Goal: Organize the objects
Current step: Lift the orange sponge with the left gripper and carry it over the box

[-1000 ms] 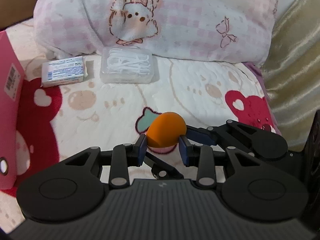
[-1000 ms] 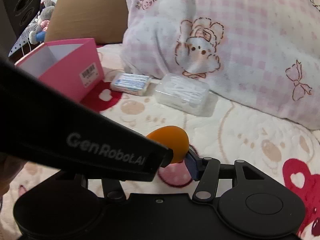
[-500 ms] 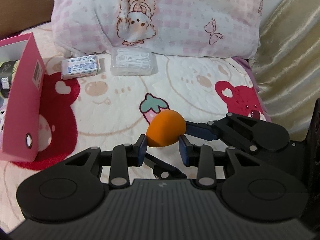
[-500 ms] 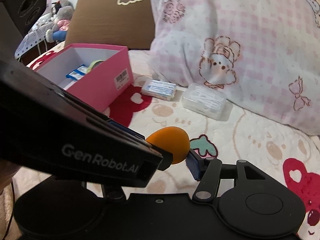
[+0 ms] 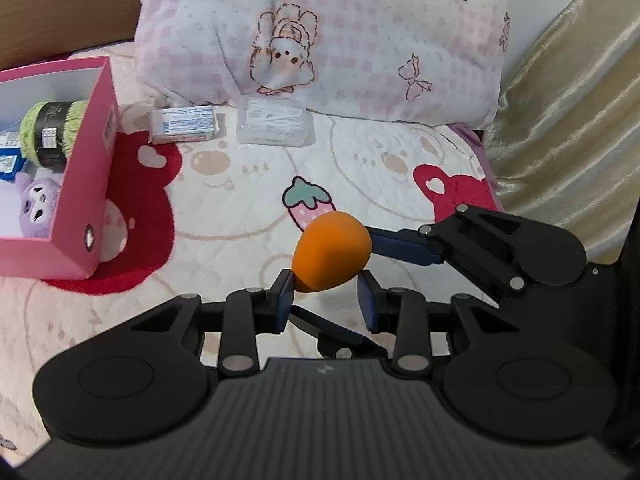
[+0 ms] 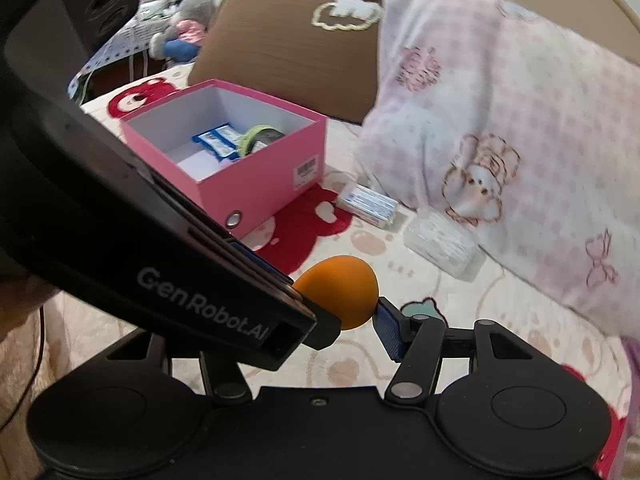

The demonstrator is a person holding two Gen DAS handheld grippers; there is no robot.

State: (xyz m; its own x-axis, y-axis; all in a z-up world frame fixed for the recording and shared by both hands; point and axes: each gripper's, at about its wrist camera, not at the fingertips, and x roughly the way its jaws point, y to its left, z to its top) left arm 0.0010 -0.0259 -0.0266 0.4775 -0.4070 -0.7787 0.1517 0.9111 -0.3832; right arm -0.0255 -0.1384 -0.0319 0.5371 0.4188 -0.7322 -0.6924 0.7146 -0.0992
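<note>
A cream bedspread [image 5: 248, 216] printed with bears fills my view, an open pink cardboard box [image 5: 86, 196] at left. Mid-frame, my left gripper [image 5: 326, 300] and right gripper [image 6: 347, 322] each pinch the orange egg-shaped sponge [image 5: 331, 251], both clamped on it above the bedspread.

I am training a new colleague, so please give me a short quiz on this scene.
1. True or false: the orange sponge lies on the blanket.
2. What sits inside the pink box? A) green yarn B) scissors C) a cup
3. Fill in: the clear case lies in front of the ____.
Key: 1 false, it is held up between the jaws of the left gripper; 2 A; 3 pillow.
</note>
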